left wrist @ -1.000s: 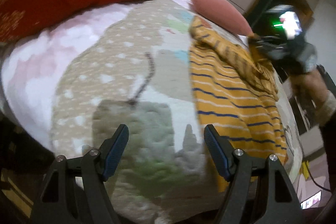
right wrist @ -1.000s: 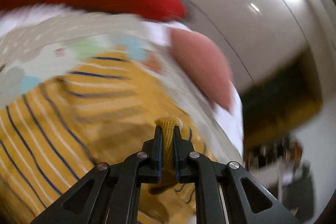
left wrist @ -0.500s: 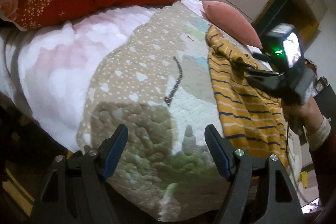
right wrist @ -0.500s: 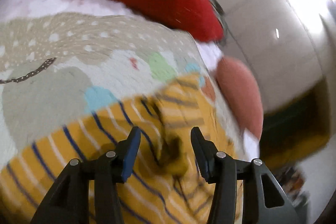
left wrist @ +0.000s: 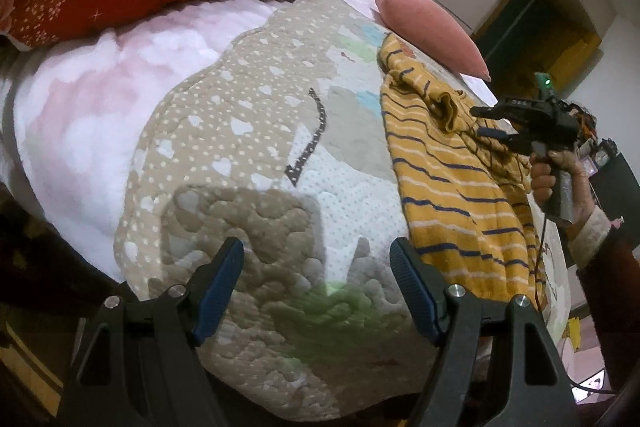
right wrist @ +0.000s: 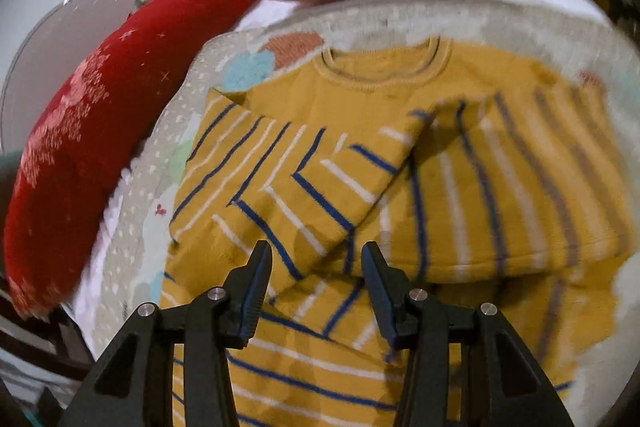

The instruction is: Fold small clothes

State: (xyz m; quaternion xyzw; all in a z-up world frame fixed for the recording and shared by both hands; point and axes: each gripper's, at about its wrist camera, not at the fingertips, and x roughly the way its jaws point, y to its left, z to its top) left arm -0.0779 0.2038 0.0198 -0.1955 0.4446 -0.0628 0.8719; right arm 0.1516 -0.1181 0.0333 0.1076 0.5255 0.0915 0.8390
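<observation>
Mustard striped sweater (right wrist: 360, 155) lies on the patterned quilt (left wrist: 240, 115), at 3 o'clock from the empty, wide-open left gripper (left wrist: 316, 283). Right gripper (right wrist: 316, 279) hovers over it, released, gripping nothing.

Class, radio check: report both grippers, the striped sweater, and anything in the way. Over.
Left gripper open, empty, over the quilt. Right gripper open above the sweater, not gripping. Sweater flat, sleeves folded in. Nothing in the way.
</observation>
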